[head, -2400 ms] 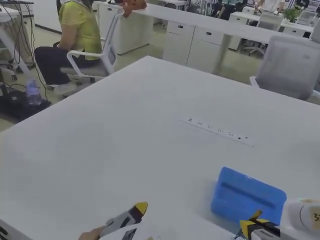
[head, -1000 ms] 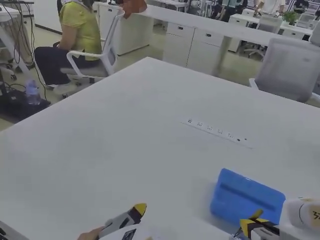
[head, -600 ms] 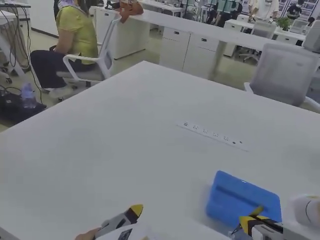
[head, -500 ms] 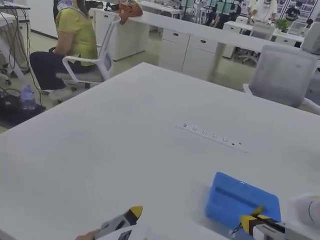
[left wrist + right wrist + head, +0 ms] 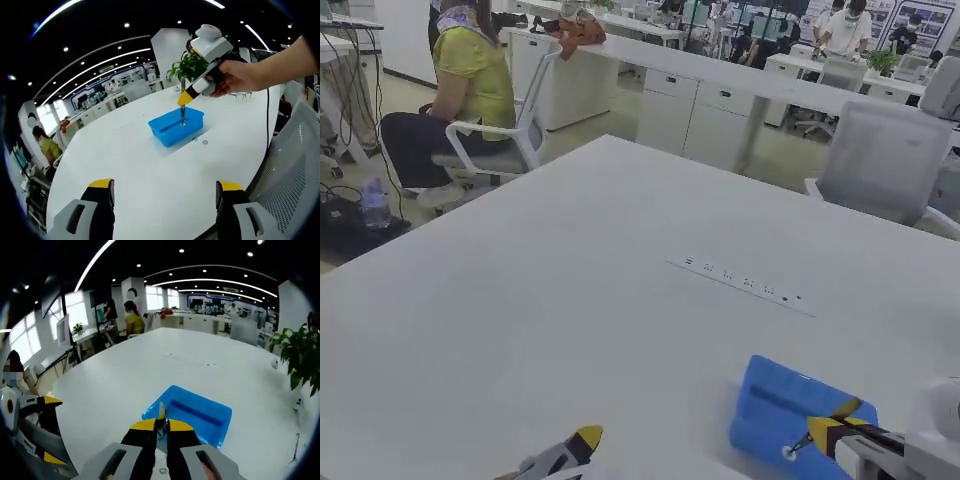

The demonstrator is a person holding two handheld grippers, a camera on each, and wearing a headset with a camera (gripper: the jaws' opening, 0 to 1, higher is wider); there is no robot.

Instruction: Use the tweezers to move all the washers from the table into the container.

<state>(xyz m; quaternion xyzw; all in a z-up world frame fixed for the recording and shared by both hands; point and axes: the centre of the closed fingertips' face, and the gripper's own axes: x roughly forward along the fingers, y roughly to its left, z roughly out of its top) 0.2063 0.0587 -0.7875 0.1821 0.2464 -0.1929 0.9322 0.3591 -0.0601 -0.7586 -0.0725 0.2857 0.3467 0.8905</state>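
Where tweezers (image 5: pixel 182 115) have come: into container (image 5: pixel 167 132), pinched in right gripper (image 5: pixel 183 98).
Left gripper (image 5: pixel 165 186): spread, idle.
Washer (image 5: pixel 205 142): one left beside container.

The left gripper (image 5: pixel 165 185) and the right gripper (image 5: pixel 161 424) look alike: pale grey slotted bodies, black jaws, yellow tips. A rounded white housing tops the right one. The hand (image 5: pixel 235 77) and forearm behind it are bare.

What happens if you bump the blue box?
It probably won't tip. The blue container looks low and wide, so it should slide rather than topple. It seems to be thin plastic, likely light, and the table looks smooth, so a nudge may scoot it.
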